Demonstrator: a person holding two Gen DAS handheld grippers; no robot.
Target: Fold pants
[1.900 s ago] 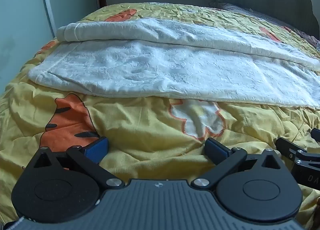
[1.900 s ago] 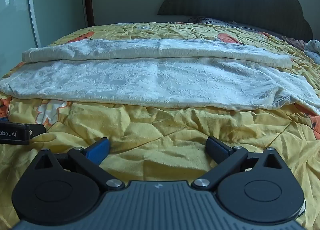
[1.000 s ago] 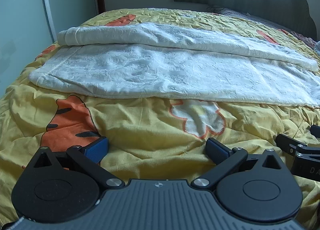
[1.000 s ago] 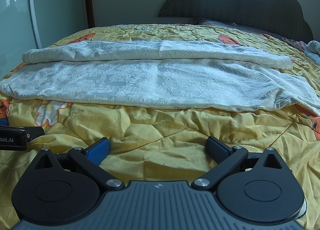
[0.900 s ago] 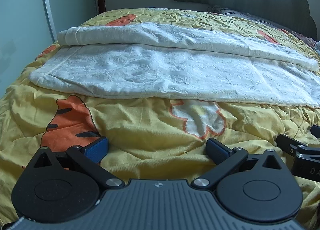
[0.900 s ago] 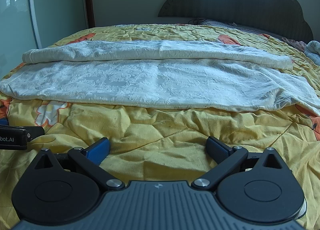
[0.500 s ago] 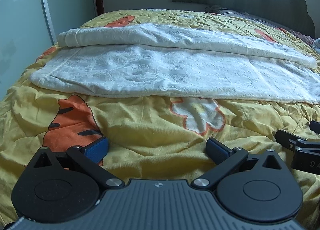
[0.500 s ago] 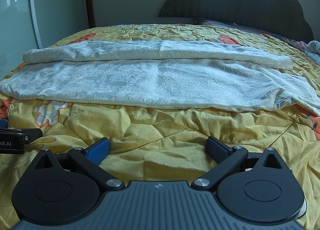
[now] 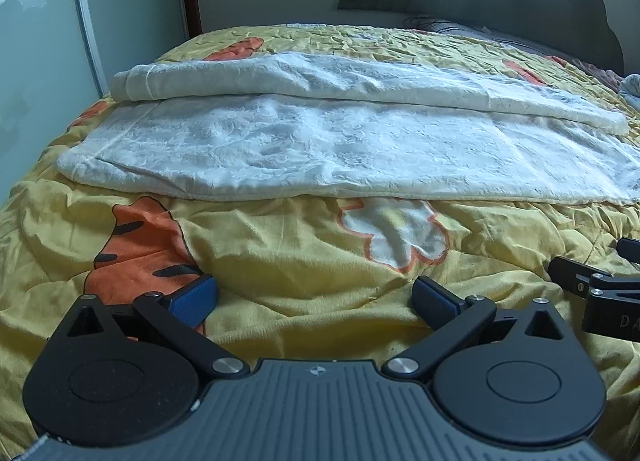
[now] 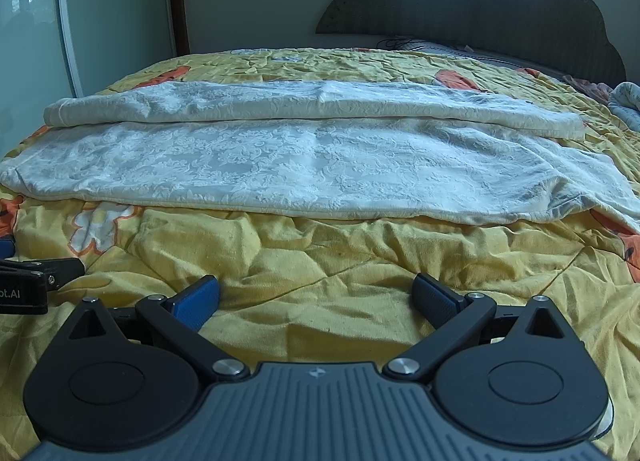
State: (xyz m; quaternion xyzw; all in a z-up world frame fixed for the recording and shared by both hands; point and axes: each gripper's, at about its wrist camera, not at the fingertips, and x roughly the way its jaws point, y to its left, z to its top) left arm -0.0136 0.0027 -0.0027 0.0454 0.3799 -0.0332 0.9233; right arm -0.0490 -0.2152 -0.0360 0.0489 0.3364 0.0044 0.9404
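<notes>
White patterned pants (image 9: pixel 340 141) (image 10: pixel 288 157) lie flat across the yellow bedspread, one leg folded lengthwise over the far side as a thicker strip (image 9: pixel 360 81) (image 10: pixel 312 103). My left gripper (image 9: pixel 314 297) rests low on the bedspread a short way in front of the pants' near edge, open, nothing between its blue fingers. My right gripper (image 10: pixel 316 295) sits the same way further right, also open and empty. Each gripper's tip shows at the edge of the other's view.
The bed carries a yellow quilt (image 9: pixel 280 261) with orange tiger and white flower prints. A dark scalloped headboard (image 10: pixel 480 9) stands at the far right, a pale glass door (image 9: pixel 36 61) at the left. Crumpled clothing (image 10: pixel 624 101) lies near the headboard.
The left wrist view has drifted back and slightly up, so the pants sit a bit farther away. The right gripper has hardly moved. Both stayed open.
</notes>
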